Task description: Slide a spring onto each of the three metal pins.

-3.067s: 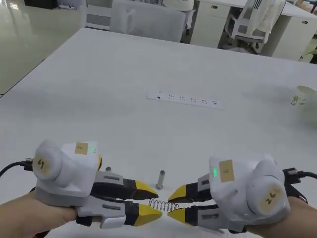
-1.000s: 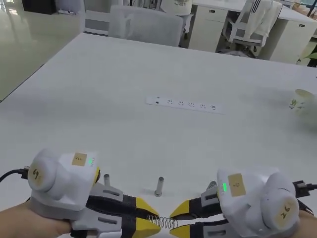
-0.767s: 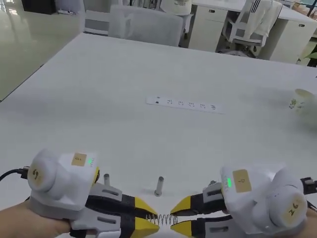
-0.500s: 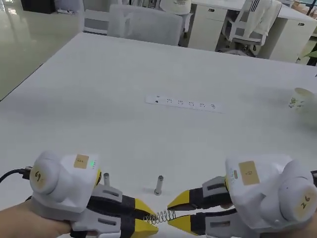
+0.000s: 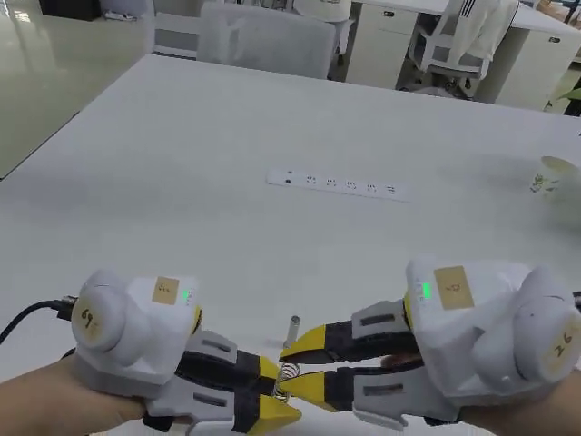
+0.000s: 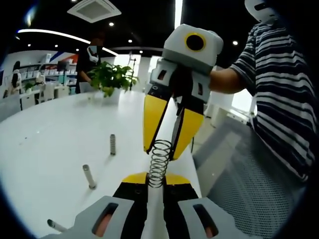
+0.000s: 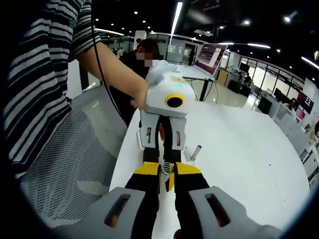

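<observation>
A small steel spring (image 5: 288, 376) is held between the two grippers at the table's near edge. My left gripper (image 6: 155, 179) is shut on one end of the spring (image 6: 158, 163). The right gripper (image 5: 294, 368) faces it, its yellow jaws closed around the other end (image 7: 165, 172). The left gripper (image 5: 275, 400) sits just below and left of it, tips almost touching. One upright metal pin (image 5: 293, 329) stands just beyond the tips. In the left gripper view two pins (image 6: 112, 144) (image 6: 88, 176) stand upright and a third (image 6: 55, 225) lies flat. Another spring (image 7: 187, 153) lies beside a pin (image 7: 197, 152).
A white power strip (image 5: 332, 184) lies across the middle of the white table (image 5: 227, 136). A paper cup (image 5: 550, 174) stands at the far right edge. Office chairs stand behind the far edge. A mesh chair seat (image 7: 70, 149) is just off the near edge.
The right gripper has moved left toward the left one, so the tips now nearly meet and the spring between them looks shorter. The camera has shifted slightly.
</observation>
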Available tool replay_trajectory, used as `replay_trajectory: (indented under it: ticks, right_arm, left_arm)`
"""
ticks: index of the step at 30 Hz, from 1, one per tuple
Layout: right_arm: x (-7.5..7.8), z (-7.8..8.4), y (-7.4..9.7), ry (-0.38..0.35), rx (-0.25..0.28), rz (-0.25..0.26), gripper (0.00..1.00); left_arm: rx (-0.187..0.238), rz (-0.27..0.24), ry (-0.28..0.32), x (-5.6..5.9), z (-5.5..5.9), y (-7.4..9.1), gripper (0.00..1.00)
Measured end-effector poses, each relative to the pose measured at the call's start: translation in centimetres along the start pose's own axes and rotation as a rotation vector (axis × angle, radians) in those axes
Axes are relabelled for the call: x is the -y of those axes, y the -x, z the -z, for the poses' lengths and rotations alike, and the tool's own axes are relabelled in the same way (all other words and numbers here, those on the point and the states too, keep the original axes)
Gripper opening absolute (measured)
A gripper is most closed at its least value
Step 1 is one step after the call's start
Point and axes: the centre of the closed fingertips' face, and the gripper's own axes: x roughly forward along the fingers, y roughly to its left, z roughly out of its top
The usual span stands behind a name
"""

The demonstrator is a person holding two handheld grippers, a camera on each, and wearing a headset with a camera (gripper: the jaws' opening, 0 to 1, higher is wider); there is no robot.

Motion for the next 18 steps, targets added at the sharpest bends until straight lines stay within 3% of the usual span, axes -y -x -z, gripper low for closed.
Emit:
replay_trajectory:
  ticks: [18]
  right_arm:
    - [0.13, -0.41, 0.33, 0.046, 0.0, 0.023, 0.07]
  left_arm:
    - [0.015, -0.017, 0.012, -0.1, -0.44, 0.17, 0.03]
